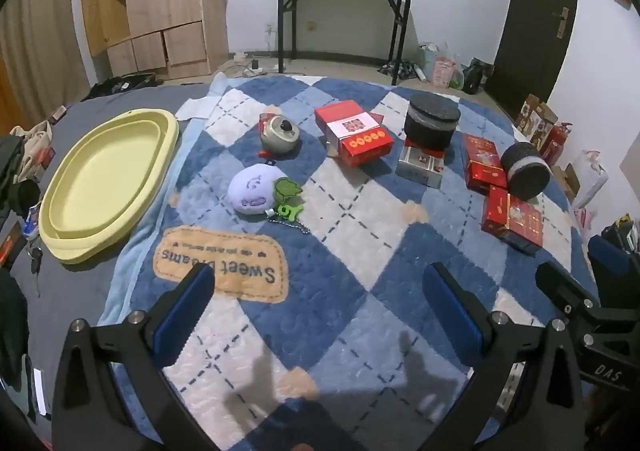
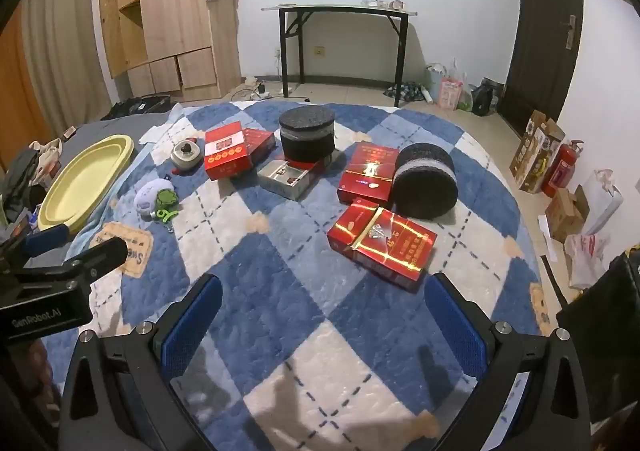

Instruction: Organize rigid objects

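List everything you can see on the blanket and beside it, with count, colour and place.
Boxes: five, red; two back centre, three right.
Silver box: one, under the upright black cylinder.
Black cylinders: two; one upright at back, one on its side at right.
Small pot: one, grey, back left.
Plush toy: one, purple, with green keychain, left.
Tub: one, yellow, far left, off the blanket.
Blanket: one, blue-white checks.
Left gripper: open, empty.
Right gripper: open, empty.

I see my left gripper (image 1: 320, 315) as 2 black angular fingers with blue ribbed pads (image 1: 184, 319) and silver screws. My right gripper (image 2: 324, 327) matches it; white lettering marks the black housings, "GenRobot.AI" on the left, "DAS" on the right.
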Demonstrator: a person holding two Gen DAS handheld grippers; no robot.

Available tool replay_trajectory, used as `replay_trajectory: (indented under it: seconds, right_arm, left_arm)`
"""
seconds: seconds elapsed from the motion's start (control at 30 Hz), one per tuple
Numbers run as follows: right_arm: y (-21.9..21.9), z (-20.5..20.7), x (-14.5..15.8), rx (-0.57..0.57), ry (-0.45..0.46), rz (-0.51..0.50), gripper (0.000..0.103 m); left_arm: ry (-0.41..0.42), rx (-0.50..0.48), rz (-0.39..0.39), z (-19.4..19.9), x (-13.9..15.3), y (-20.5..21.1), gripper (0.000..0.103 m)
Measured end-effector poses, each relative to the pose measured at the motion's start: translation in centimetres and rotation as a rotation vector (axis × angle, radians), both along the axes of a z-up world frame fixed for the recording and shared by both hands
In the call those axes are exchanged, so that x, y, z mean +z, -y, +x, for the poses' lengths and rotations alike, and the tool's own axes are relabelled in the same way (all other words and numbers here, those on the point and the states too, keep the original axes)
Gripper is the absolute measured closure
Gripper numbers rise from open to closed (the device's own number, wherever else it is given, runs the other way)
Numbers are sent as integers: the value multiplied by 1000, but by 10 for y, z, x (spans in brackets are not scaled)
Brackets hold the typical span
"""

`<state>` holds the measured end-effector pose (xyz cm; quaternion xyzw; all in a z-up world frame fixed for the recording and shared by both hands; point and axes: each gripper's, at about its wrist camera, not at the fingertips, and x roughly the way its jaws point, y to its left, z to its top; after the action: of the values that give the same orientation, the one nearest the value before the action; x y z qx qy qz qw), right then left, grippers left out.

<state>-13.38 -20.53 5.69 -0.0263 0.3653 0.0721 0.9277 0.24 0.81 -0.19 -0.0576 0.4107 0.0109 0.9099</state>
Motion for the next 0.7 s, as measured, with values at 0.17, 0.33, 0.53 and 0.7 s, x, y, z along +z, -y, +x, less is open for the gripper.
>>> replay_trajectory:
  seconds: [0.17,0.33,0.53,0.7]
  right_arm:
    - [3,1,1,2,-4,5,0]
    - [-2,2,-4,3,-8,-11,0]
    - [-2,4,-5,4,-11,-19,0]
    - [-2,3,-8,5,-13,-18,0]
  left_arm:
    - [12,9,26,-5,-3,6,0]
    - [3,20,32,-3,-5,4,0]
    - [-10,37,23,-3,-6,0,0]
    - [-9,37,24,-3,-6,0,0]
